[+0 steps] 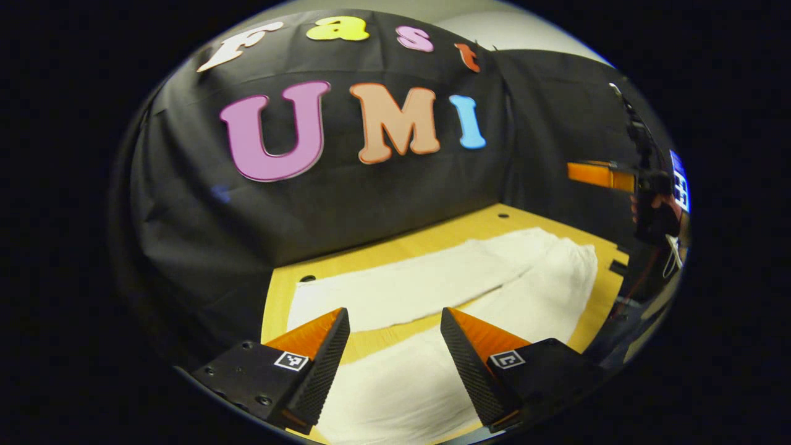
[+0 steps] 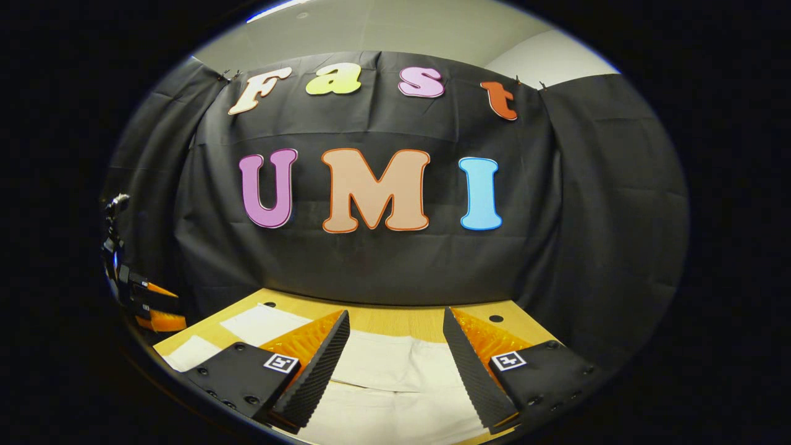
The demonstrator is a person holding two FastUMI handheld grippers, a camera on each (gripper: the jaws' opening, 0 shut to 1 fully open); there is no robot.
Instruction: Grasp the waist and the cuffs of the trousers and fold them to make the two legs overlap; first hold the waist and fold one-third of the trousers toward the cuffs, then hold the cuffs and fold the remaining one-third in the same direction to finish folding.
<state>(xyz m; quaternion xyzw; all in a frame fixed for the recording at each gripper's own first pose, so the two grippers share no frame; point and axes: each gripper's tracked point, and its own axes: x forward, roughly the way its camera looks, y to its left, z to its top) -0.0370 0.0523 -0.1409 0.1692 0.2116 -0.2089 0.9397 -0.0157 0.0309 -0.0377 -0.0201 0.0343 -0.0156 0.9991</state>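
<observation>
Left gripper view has the left gripper (image 1: pixel 395 346) with fingers spread wide and empty, poised above the white trousers (image 1: pixel 432 290), which lie flat with both legs spread apart on the wooden table (image 1: pixel 278 290). The right gripper (image 2: pixel 395 349) hovers likewise agape over the cloth, probably near the waist end, ready for the first grasp.

The trousers (image 1: pixel 432 290) lie spread on the table (image 1: pixel 275 296) before the booth wall (image 1: pixel 204 235).

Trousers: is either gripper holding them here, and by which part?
Nothing is held. The left gripper and the right gripper are both open above the white trousers, which lie spread on the table.
</observation>
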